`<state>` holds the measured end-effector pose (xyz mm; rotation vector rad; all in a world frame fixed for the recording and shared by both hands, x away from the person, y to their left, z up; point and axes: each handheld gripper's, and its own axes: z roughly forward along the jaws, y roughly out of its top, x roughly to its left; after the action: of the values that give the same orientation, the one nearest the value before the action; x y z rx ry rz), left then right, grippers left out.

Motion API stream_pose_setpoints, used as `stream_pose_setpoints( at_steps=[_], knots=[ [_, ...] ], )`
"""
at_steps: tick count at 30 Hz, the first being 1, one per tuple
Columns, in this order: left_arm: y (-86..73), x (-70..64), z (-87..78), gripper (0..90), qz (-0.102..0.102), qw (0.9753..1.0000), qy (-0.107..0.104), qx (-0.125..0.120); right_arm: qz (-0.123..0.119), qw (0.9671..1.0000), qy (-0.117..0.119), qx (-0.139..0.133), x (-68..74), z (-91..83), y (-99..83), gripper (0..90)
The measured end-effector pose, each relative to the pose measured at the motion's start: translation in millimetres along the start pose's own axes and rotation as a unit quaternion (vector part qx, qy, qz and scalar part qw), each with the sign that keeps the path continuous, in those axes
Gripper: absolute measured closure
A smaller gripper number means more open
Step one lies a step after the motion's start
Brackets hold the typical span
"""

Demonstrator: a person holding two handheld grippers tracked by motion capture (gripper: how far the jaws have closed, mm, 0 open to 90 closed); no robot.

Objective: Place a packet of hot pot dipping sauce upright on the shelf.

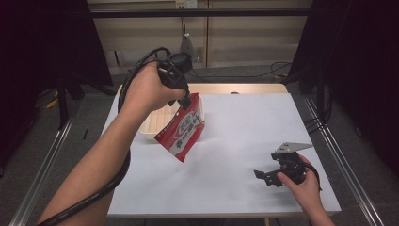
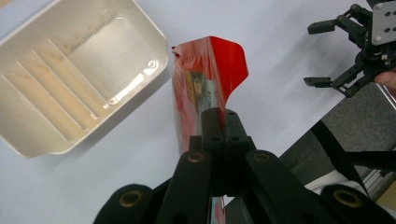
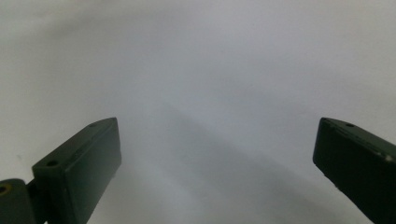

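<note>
A red and white snack bag (image 1: 184,127) hangs in the air over the table's left middle, held by its top edge. My left gripper (image 1: 184,101) is shut on that edge, raised well above the white table (image 1: 244,127). In the left gripper view the bag (image 2: 210,79) dangles past the closed jaws, to the right of a cream ridged tray (image 2: 79,79). The tray (image 1: 153,123) lies behind and left of the bag in the high view. My right gripper (image 1: 263,176) rests low at the table's front right, open, with nothing between its fingers (image 3: 79,163).
The table's front edge runs close to my right hand. Metal rails flank the table on both sides, and cables lie on the floor behind it. In the left gripper view my right gripper (image 2: 329,53) shows open at the upper right.
</note>
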<state>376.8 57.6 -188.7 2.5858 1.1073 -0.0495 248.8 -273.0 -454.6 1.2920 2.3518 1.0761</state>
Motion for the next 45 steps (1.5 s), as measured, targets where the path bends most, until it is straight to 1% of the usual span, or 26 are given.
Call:
stream_pose_setpoints(
  at_steps=[2,4,6,8,9,10,12,13,15,17,18,20,25,27,31,33,34,38,41,43,45],
  knots=[
    [1.9,1.0,-3.6,90.0,-0.001,1.0,0.005,-0.002,0.003,1.0,-0.001,0.001,-0.8,0.0,-0.5,1.0],
    [3.1,2.1,-6.4,90.0,0.0,1.0,0.003,-0.003,0.004,1.0,-0.002,0.003,-1.7,0.0,-1.0,1.0],
    [6.4,2.6,-12.6,90.0,0.001,0.9999,0.008,-0.009,0.004,1.0,-0.002,0.003,-2.3,0.5,-1.4,1.0],
    [7.7,2.5,-14.2,90.0,0.003,0.9999,0.008,-0.012,0.003,1.0,-0.002,0.002,-2.5,0.5,-1.3,1.0],
    [10.2,3.3,-17.1,90.0,0.003,0.9998,0.012,-0.013,0.005,1.0,-0.001,0.004,-2.2,0.4,-1.2,1.0],
    [11.4,3.6,-18.0,90.0,0.003,0.9999,0.009,-0.013,0.005,1.0,-0.001,0.003,-2.0,0.4,-1.1,1.0],
    [14.1,4.6,-20.0,90.0,0.004,0.9998,0.012,-0.012,0.004,1.0,0.002,0.004,-1.6,0.6,-0.9,1.0],
    [15.1,5.1,-20.7,90.0,0.005,0.9999,0.011,-0.012,0.002,1.0,0.004,0.003,-1.6,0.8,-0.8,1.0],
    [17.4,6.4,-22.1,90.0,0.002,0.9999,0.01,-0.013,0.0,1.0,0.003,0.002,-2.0,1.3,-0.6,1.0],
    [19.3,7.5,-22.8,90.0,0.003,0.9998,0.009,-0.016,0.001,1.0,0.003,0.001,-2.4,1.5,-0.3,1.0],
    [20.0,8.0,-23.1,90.0,0.007,0.9998,0.011,-0.016,0.001,1.0,0.004,0.001,-2.6,1.7,-0.3,1.0],
    [21.8,8.4,-23.5,90.0,0.007,0.9998,0.015,-0.016,0.0,1.0,0.005,0.002,-2.8,2.4,-0.5,1.0],
    [24.8,12.9,-25.1,90.0,0.002,0.9998,0.017,-0.013,0.0,1.0,0.005,0.007,-3.1,5.0,-1.0,1.1],
    [26.0,16.7,-27.1,90.0,-0.003,0.9996,0.026,-0.013,0.001,1.0,0.007,0.006,-3.4,4.9,-0.7,1.1],
    [29.3,21.4,-30.6,90.0,-0.006,0.9995,0.029,-0.012,0.001,0.9999,0.008,0.007,-4.2,5.4,-0.2,1.1],
    [30.2,22.6,-31.1,90.0,-0.003,0.9996,0.027,-0.012,0.001,0.9999,0.009,0.008,-4.3,5.8,0.0,1.1],
    [32.3,25.2,-32.4,90.0,-0.001,0.9995,0.026,-0.016,0.004,0.9999,0.008,0.008,-4.0,6.4,0.4,1.1],
    [36.1,29.9,-32.6,90.0,-0.001,0.9995,0.026,-0.019,0.001,0.9999,0.011,0.006,-4.0,7.2,1.6,1.1],
    [42.3,36.4,-30.8,90.0,0.006,0.9993,0.031,-0.018,0.002,0.9999,0.011,0.007,-4.3,9.4,1.5,1.1],
    [44.9,38.6,-28.4,90.0,0.002,0.9992,0.032,-0.022,0.002,0.9999,0.011,0.007,-5.0,10.4,1.0,1.2],
    [46.9,40.6,-26.7,90.0,0.006,0.9992,0.033,-0.02,0.007,0.9998,0.013,0.01,-5.9,10.6,0.3,1.2]
  ],
)
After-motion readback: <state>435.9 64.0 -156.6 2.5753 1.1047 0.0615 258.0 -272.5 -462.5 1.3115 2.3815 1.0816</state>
